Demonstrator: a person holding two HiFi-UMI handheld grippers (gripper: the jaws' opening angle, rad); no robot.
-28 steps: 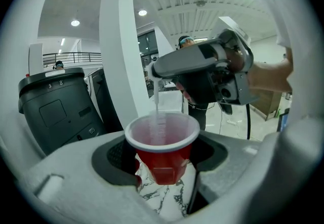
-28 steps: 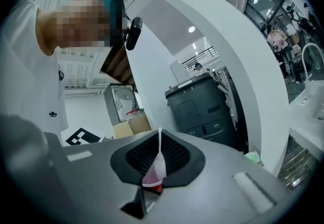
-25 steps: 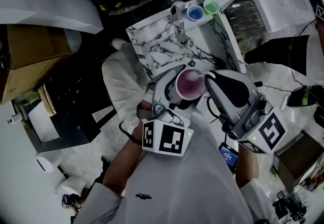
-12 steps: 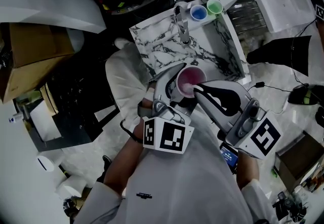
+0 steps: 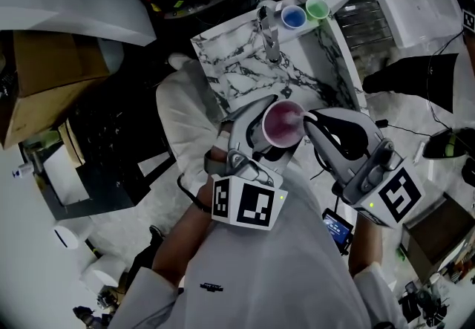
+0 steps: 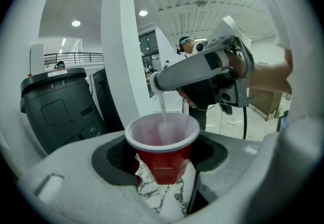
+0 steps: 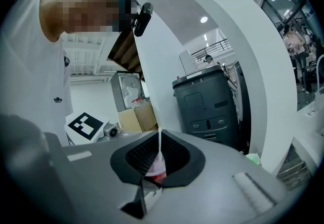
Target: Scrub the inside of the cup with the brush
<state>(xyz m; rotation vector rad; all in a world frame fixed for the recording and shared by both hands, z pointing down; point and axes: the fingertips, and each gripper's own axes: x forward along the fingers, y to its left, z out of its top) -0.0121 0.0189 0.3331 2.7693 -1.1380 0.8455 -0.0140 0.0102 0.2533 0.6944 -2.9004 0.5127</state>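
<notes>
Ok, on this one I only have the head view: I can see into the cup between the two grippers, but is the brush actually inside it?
Observer: Yes. The left gripper view shows the thin white brush reaching down past the rim of the red plastic cup.
Operator: What holds the brush?
Observer: The right tongs; the right gripper view shows them shut on its stem.
Operator: And the cup?
Observer: The left tongs clamp its red outer wall below the rim.

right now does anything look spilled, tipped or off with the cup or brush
Nothing stands out. The red cup sits gripped in the left tongs, the brush held by the right tongs reaches down into it, and no spill or damage shows.
</notes>
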